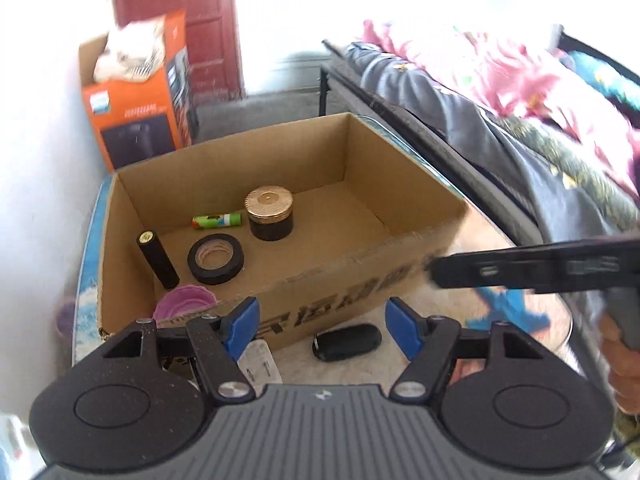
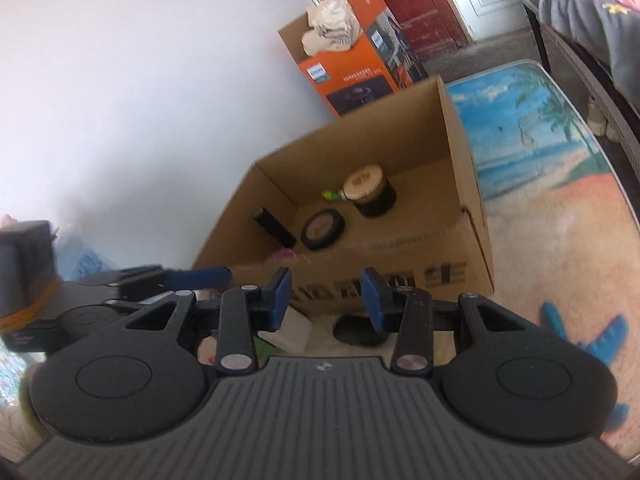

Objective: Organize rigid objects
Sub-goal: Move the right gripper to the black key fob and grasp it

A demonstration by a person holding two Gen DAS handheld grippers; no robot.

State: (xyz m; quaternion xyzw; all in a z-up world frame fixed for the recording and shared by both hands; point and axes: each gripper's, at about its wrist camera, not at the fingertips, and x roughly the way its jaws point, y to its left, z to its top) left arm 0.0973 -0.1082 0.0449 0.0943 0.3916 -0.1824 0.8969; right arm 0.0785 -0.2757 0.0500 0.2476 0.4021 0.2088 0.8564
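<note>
An open cardboard box (image 1: pixel 360 264) (image 2: pixel 460 160) stands on the table. In it are a gold-lidded dark jar (image 1: pixel 270 216) (image 2: pixel 370 194), a green tube (image 1: pixel 218 221), a black tape roll (image 1: pixel 215 258) (image 2: pixel 322 229), a black cylinder (image 1: pixel 158 260) and something purple (image 1: pixel 184 306). In front of the box lie a black oval case (image 1: pixel 347 342) (image 2: pixel 352 332), a white item (image 1: pixel 258 364) (image 2: pixel 294 330) and a blue toy plane (image 1: pixel 508 314) (image 2: pixel 588 340). My left gripper (image 1: pixel 322 330) (image 2: pixel 192 276) hangs open and empty before the box. My right gripper (image 2: pixel 328 302) (image 1: pixel 520 268) is open above the black case, holding nothing.
The table top (image 2: pixel 540 140) bears a beach print. An orange carton (image 1: pixel 136 108) (image 2: pixel 360 80) stands behind the box by the white wall. A bed (image 1: pixel 480 100) with bedding runs along the right side. A hand (image 1: pixel 624 364) grips the right tool.
</note>
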